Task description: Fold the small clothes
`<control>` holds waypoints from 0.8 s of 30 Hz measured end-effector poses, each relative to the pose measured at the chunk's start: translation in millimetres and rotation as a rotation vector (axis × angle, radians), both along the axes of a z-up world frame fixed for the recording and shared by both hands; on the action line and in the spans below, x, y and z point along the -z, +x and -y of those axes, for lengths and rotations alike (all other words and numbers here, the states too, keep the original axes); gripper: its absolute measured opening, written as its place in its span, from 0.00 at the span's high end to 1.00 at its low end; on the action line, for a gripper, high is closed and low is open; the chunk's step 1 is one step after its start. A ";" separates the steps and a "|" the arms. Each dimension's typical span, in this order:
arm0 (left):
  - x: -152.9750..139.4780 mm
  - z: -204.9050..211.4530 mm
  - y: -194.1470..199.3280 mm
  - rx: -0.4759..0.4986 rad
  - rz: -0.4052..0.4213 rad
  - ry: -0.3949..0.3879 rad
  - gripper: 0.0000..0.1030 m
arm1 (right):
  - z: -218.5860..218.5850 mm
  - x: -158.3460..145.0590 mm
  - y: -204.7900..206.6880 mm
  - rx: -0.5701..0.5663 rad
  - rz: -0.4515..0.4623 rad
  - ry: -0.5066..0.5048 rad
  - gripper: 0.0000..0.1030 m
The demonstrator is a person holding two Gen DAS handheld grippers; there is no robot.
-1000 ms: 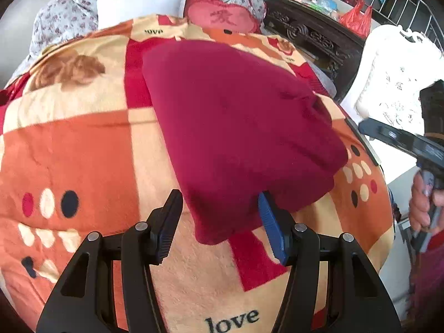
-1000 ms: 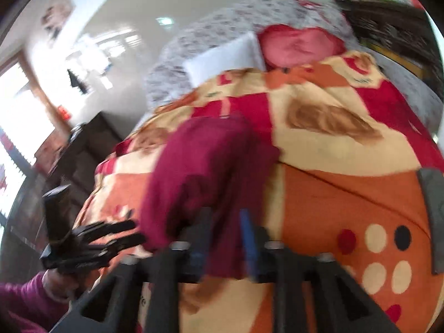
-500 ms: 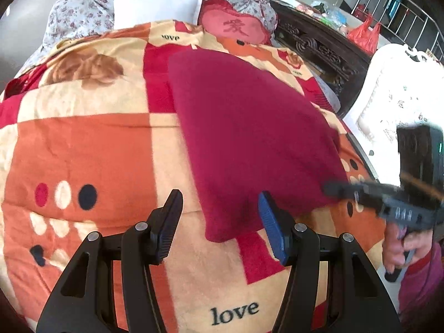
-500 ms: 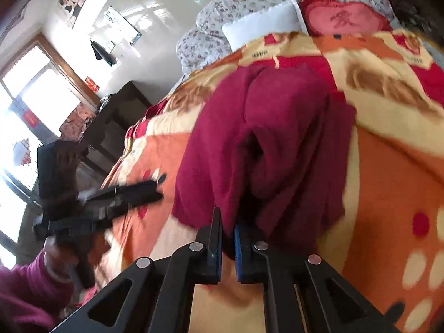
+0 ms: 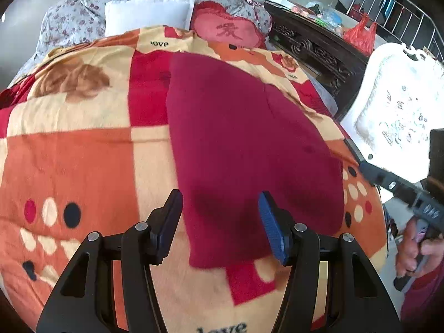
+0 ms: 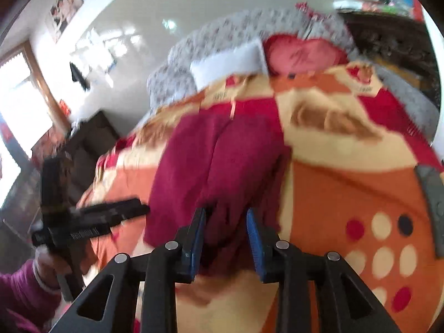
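Pillows point(image 5: 149, 16) beyond garment point(image 5: 244, 144), carved cabinet point(image 5: 319, 52) beside

Bed: patchwork "love" blanket point(image 5: 83, 149) spread over; maroon garment point(image 5: 244, 144) lying flat on blanket.

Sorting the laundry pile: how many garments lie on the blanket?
1: a dark red garment spread mid-blanket, near end between the open left gripper jaws. Others may be hidden.
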State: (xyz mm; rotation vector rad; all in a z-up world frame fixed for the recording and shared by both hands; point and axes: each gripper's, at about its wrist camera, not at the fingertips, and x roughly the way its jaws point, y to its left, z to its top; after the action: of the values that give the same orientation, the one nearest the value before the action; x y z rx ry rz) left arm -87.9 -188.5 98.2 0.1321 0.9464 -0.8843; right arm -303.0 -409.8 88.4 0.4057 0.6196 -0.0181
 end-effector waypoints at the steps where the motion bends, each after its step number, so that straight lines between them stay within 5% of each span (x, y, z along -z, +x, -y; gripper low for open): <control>1: 0.1 4.8 2.1 -0.003 0.014 0.001 0.45 | 3.3 -4.0 3.9 0.003 0.012 0.010 0.72; 6: 5.6 30.3 19.0 -0.037 0.059 0.049 0.45 | -3.8 -1.6 53.9 -0.056 0.005 0.000 0.72; 11: 18.7 43.1 35.6 -0.062 0.044 0.075 0.39 | 9.6 32.1 103.6 0.009 -0.203 -0.144 0.72; 18: 27.7 53.9 39.3 -0.075 0.045 0.091 0.32 | 35.5 44.6 121.7 0.049 -0.190 -0.130 0.72; 24: 26.8 52.8 38.3 -0.082 0.042 0.098 0.32 | 25.9 19.2 102.3 0.052 -0.165 -0.131 0.72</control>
State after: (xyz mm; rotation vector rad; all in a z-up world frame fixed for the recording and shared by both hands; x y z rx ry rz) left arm -49.6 -241.3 71.4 0.1938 0.9495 -0.7567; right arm -200.6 -435.7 69.2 0.2944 0.7662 -0.1422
